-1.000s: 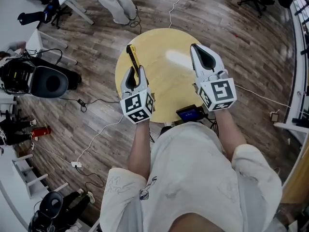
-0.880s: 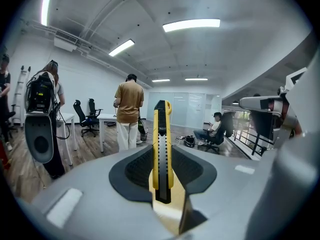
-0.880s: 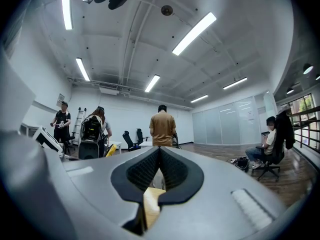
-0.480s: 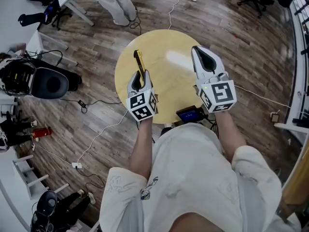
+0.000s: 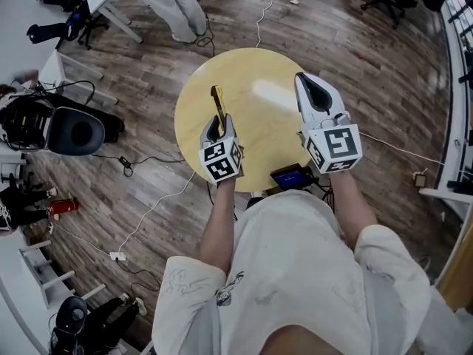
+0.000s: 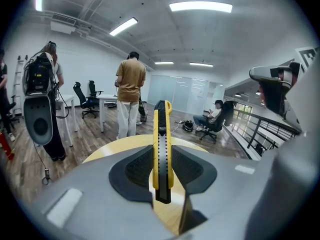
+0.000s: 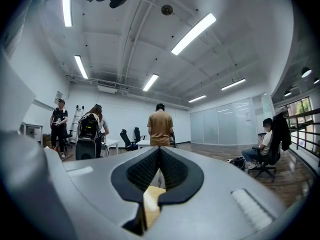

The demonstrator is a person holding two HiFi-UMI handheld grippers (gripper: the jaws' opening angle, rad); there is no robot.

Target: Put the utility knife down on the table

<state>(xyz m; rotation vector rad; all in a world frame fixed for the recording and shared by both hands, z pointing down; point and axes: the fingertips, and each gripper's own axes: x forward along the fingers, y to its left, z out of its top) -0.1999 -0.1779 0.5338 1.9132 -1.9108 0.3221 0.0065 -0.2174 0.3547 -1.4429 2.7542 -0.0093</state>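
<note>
Jaws of the left gripper (image 5: pixel 215 125) clamp the utility knife (image 6: pixel 162 129), jutting forward.

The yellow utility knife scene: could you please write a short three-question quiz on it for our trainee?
1. Fill in: the right claw is shut and holds ____.
2. The yellow-and-black plastic utility knife is gripped by: A) the left claw; B) the right claw; C) neither.
3. True or false: the knife lies loose on the round pale wooden table.
Key: 1 nothing; 2 A; 3 false.
</note>
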